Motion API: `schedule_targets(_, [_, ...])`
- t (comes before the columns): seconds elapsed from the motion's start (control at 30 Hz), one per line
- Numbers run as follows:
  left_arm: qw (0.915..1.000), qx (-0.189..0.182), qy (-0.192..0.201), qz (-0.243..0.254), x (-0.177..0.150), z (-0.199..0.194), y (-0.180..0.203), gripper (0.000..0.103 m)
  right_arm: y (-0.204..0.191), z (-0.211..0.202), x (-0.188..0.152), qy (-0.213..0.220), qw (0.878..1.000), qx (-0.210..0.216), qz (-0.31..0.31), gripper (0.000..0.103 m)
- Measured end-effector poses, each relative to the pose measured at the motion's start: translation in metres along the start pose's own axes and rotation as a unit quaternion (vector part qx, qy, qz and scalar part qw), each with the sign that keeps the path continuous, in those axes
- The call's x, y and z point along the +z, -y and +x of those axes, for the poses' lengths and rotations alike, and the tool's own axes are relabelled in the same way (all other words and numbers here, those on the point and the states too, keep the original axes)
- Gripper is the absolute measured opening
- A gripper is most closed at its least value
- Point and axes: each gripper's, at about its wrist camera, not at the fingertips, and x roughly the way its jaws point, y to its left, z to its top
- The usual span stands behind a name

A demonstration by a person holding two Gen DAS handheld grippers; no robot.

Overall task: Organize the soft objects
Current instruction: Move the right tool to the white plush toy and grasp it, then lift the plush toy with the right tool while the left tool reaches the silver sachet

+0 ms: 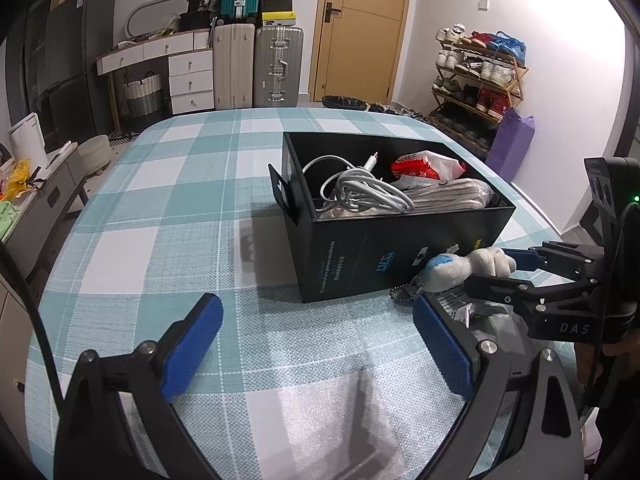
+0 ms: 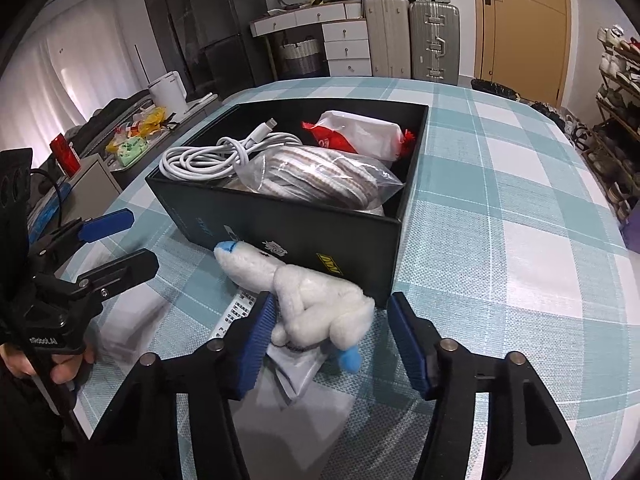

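Plush toy between open right tongs, left tongs open, beside black box

Both wrist views look low across the checked table, sharing the nearby black box.

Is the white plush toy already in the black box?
Out. The plush toy lies on the tablecloth against the black box front wall, between the open right gripper fingers.

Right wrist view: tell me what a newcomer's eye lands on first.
The white plush toy with blue tips, lying on the checked tablecloth between the fingers of the open right gripper. Just behind it stands the open black box, holding a coiled white cable and bagged striped fabric.
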Motion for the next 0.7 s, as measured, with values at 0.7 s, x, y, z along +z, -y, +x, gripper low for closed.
schedule_targets(0.7, [0.9996,-0.022,0.0,0.015,0.001,-0.006,0.004,0.097,-0.019,-0.003,-0.003,-0.003,0.998,0.061,-0.021,0.041])
